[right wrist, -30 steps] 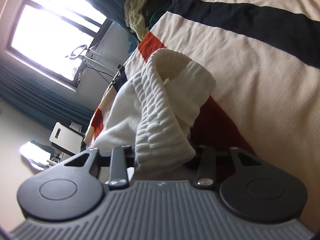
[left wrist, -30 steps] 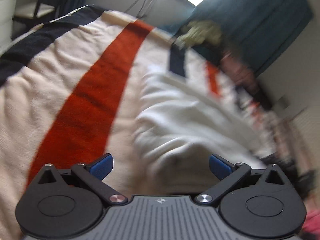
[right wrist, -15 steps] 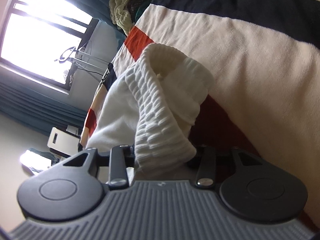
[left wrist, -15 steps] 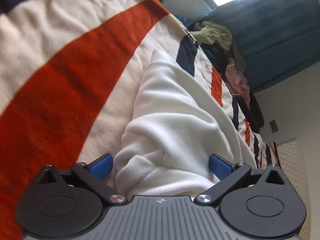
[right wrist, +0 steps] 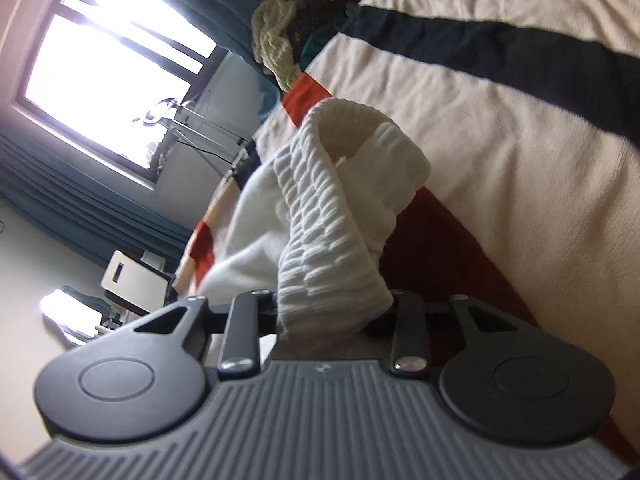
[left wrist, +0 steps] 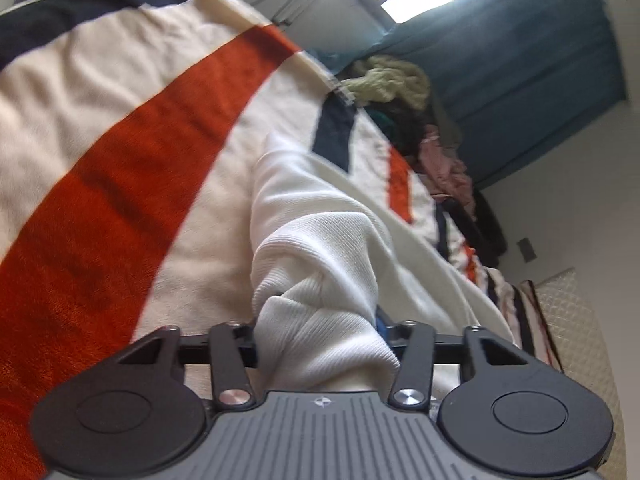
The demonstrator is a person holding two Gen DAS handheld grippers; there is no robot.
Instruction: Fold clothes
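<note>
A white knit garment [left wrist: 320,240] lies on a bed with a striped cream, red and navy blanket [left wrist: 120,160]. My left gripper [left wrist: 320,336] is shut on a bunched fold of the white garment, which hides the fingertips. My right gripper [right wrist: 332,312] is shut on the garment's ribbed elastic band [right wrist: 320,216], which loops up and away from the jaws. The rest of the garment [right wrist: 248,232] trails to the left behind the band.
A heap of other clothes [left wrist: 392,84], pale green, dark and pink, sits at the far end of the bed; it also shows in the right wrist view [right wrist: 280,40]. Teal curtains [left wrist: 520,60] and a bright window [right wrist: 112,72] lie beyond. A drying rack [right wrist: 192,120] stands by the window.
My left gripper was open around the white garment and has now shut on a fold of it. My right gripper stays shut on the ribbed band and has shifted slightly.
</note>
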